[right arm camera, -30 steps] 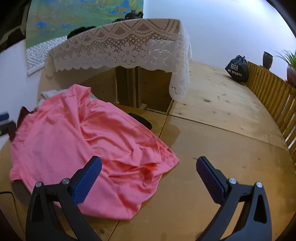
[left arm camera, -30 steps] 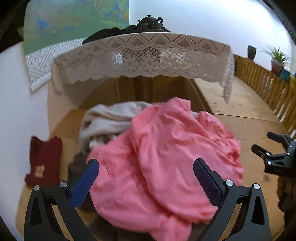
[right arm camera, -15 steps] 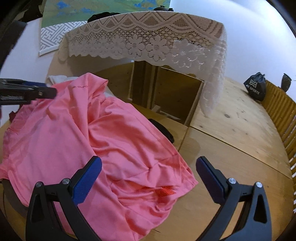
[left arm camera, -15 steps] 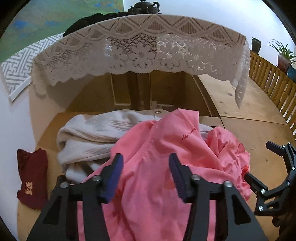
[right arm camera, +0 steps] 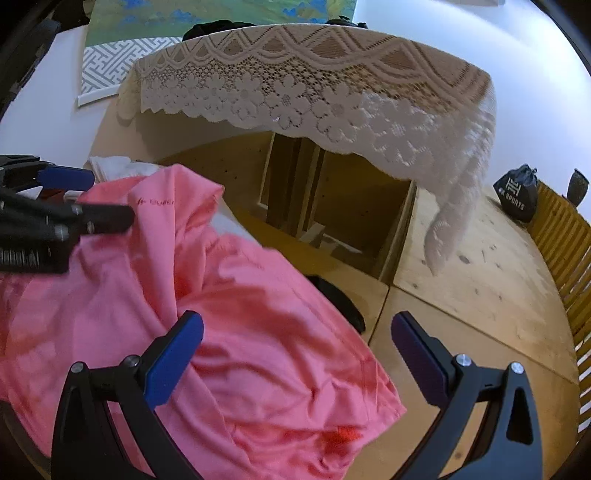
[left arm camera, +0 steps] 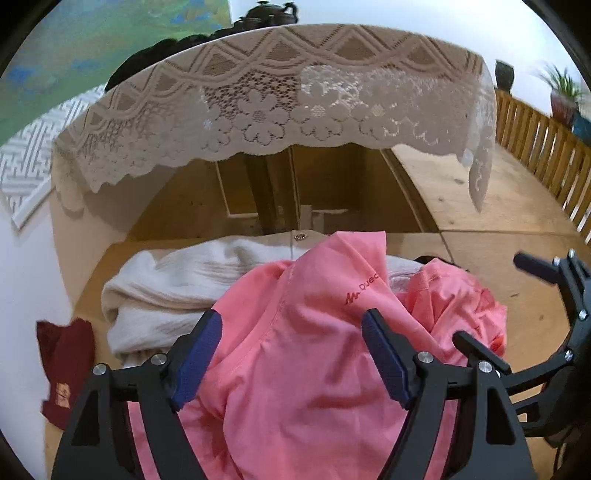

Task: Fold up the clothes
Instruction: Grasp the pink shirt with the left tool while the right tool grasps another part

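pink shirt lying rumpled on wooden floor, draping over cream garment | left gripper and right gripper hovering spread, pinching nothing | thin, limp, likely slippery; judging hem or shoulder seam best hold

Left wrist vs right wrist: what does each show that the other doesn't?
Left wrist only: a folded maroon garment on the floor at left, a dark teapot on the lace-covered table, and the right gripper, jaws open. Right wrist only: a black sports bag by the wooden railing, and the left gripper. Both: the pink shirt, white garment and lace tablecloth.
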A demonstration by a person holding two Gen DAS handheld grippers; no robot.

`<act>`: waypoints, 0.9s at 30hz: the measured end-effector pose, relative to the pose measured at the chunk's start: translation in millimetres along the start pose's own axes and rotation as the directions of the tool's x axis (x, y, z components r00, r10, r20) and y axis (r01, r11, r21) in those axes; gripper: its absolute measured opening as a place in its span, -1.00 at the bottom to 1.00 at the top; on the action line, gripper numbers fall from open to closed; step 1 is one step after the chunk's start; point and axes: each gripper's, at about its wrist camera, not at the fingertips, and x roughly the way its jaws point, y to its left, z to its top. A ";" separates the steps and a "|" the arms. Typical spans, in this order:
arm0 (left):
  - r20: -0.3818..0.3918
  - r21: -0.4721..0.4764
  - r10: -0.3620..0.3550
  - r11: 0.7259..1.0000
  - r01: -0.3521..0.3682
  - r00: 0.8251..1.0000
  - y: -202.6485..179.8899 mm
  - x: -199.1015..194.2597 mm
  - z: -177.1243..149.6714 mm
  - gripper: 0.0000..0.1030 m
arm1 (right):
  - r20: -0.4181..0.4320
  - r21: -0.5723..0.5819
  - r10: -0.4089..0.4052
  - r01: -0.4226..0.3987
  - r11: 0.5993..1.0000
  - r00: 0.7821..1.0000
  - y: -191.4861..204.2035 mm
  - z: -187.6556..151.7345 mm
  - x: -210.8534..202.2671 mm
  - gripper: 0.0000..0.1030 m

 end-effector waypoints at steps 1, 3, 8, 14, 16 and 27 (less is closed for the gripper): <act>0.001 0.018 0.014 1.000 -0.014 1.000 -3.9 2.4 1.6 0.49 | -0.005 -0.003 0.001 -0.001 1.000 1.000 1.7 2.8 3.5 1.00; -0.008 0.045 0.029 0.999 -0.029 1.000 -9.9 9.9 5.1 0.49 | -0.029 -0.006 0.001 -0.001 1.000 1.000 3.9 6.9 13.4 1.00; -0.048 0.057 -0.038 0.998 0.040 0.998 -13.8 25.0 5.6 -0.20 | -0.096 0.030 0.059 -0.056 0.998 0.994 4.9 10.2 36.6 0.99; -0.042 0.023 -0.121 0.992 0.122 0.992 -0.9 23.3 1.8 -0.70 | -0.130 0.171 0.272 -0.249 0.953 0.954 -11.5 -0.7 42.5 -0.53; -0.026 0.008 -0.151 0.989 0.151 0.988 5.5 16.0 0.3 -0.87 | -0.103 0.188 0.302 -0.279 0.942 0.948 -17.5 -3.7 37.2 -0.72; 0.095 -0.051 -0.249 0.966 0.255 0.964 36.8 -46.6 -10.3 -0.89 | 0.014 0.169 0.212 -0.211 0.963 0.977 -34.8 6.0 -29.7 -0.87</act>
